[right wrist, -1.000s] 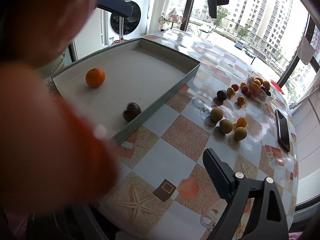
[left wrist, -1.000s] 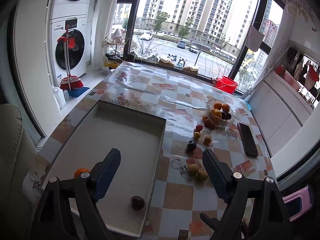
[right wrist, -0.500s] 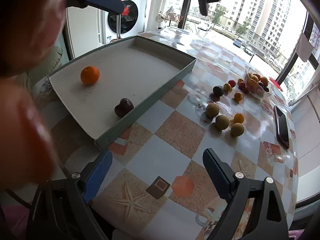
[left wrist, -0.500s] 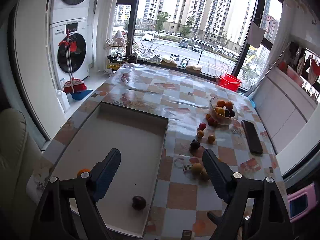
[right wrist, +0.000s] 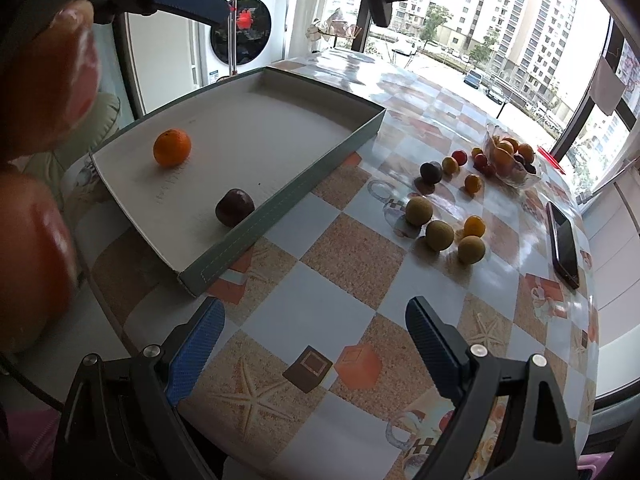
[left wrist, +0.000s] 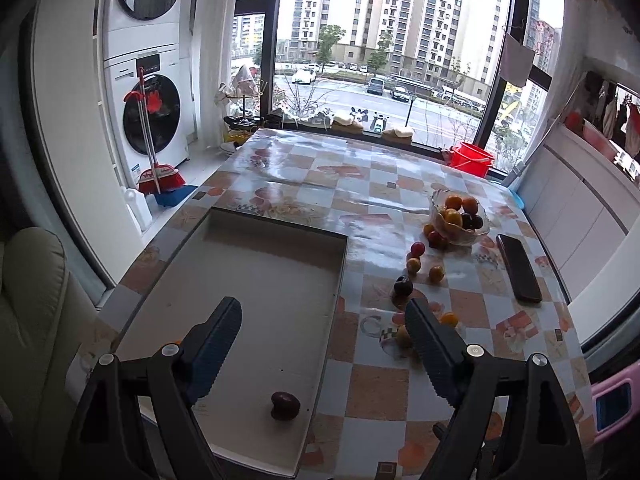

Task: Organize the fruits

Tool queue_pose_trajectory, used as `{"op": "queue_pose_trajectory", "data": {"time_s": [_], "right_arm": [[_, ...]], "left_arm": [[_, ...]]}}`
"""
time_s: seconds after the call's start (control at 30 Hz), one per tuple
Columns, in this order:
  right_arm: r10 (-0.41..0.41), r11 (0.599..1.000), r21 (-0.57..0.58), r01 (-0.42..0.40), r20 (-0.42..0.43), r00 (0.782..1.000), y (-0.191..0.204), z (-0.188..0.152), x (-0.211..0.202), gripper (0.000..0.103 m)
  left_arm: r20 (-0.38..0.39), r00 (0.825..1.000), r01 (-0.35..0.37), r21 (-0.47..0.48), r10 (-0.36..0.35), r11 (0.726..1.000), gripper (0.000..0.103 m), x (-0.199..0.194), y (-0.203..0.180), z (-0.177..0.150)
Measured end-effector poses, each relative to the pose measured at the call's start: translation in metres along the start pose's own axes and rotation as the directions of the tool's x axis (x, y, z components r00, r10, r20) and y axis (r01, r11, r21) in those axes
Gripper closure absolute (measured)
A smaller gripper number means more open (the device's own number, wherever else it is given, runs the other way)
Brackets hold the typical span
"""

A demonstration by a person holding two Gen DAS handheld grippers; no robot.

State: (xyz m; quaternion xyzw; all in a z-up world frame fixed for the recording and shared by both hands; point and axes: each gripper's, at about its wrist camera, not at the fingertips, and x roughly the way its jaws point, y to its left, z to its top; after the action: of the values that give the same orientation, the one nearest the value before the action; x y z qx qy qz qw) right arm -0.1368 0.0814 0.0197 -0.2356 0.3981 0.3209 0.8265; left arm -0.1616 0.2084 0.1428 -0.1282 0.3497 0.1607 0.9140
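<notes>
Two fruits sit in the tray so far: the orange toward its near-left part and the dark plum just beside the near right wall, apart from each other. The rest is still out on the table: three greenish-brown fruits w/ a small orange one in a loose cluster, another dark plum and a few small red/orange ones beyond it, and the glass bowl w/ more fruit at the far end, next to the phone. What changed over the last sec: the blurred fingers that blocked most of the right cam have slid off to the left edge, so you now see both of the right gripper pads, spread wide w/ nothing btwn them, over bare tablecloth short of the cluster. Your left gripper has held its place over the tray, also wide and empty, though its view tilted a bit, so the orange is now hidden behind its left pad. Meaning for the job: both tongs are free, no fruit is in transit, and the sort looks barely started. The near cluster seems the likely next pick for the right side, imo.
</notes>
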Motion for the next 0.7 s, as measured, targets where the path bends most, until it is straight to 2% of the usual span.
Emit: {"op": "queue_pose_trajectory", "data": {"time_s": [0.13,0.2,0.7], "right_arm": [[0.002,1.000,0.001,-0.002,-0.003,1.000,0.003,-0.002,-0.003,0.009],[0.001,1.000,0.000,-0.001,-0.004,1.000,0.019,0.009,0.002,0.009],[-0.002,1.000,0.001,0.002,-0.005,1.000,0.016,0.022,0.008,0.009]], "left_arm": [[0.001,1.000,-0.015,0.008,0.015,1.000,0.018,0.001,-0.001,-0.001],[0.000,1.000,-0.020,0.008,0.020,1.000,0.018,0.002,-0.001,-0.001],[-0.006,0.999,-0.038,0.008,0.038,0.999,0.018,0.005,-0.005,-0.003]]}}
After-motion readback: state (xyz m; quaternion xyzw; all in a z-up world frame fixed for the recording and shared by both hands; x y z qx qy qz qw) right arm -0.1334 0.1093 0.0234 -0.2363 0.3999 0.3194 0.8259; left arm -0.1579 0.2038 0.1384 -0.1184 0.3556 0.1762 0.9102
